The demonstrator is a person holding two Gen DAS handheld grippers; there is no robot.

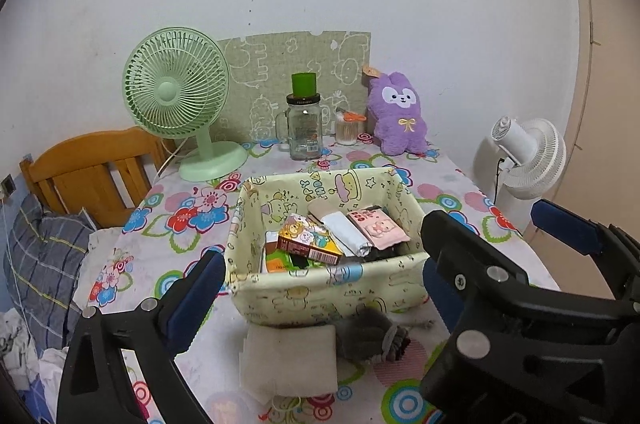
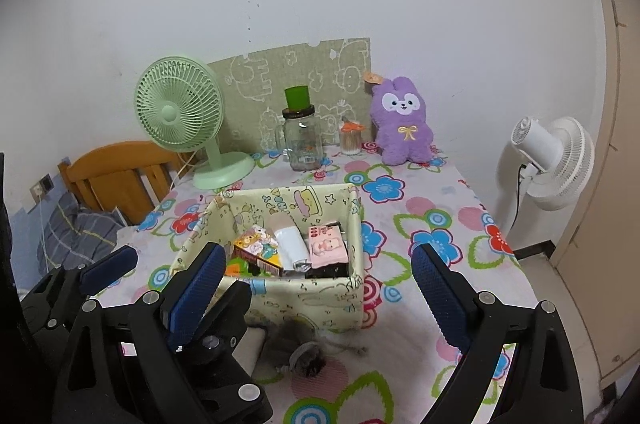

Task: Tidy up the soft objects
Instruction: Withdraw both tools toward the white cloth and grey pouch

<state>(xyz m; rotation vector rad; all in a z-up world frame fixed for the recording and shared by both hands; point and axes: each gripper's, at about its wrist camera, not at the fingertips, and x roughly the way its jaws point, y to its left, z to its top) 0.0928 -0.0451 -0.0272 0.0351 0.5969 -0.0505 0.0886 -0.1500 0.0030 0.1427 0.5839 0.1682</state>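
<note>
Grey sock (image 1: pixel 372 338) lies before fabric basket (image 1: pixel 320 288); its print unreadable.

A green desk fan (image 1: pixel 176 95) stood at centre left on the flowered tablecloth (image 1: pixel 180 236), beside a glass mason jar (image 1: pixel 304 131) topped with a green cup (image 1: pixel 303 85). Right of the jar sat a small container of cotton swabs (image 1: pixel 347 129). A white standing fan (image 1: pixel 528 155) occupied the right edge. At the far left were a wooden headboard (image 1: pixel 92 171) and plaid bedding (image 1: pixel 44 264).
</note>
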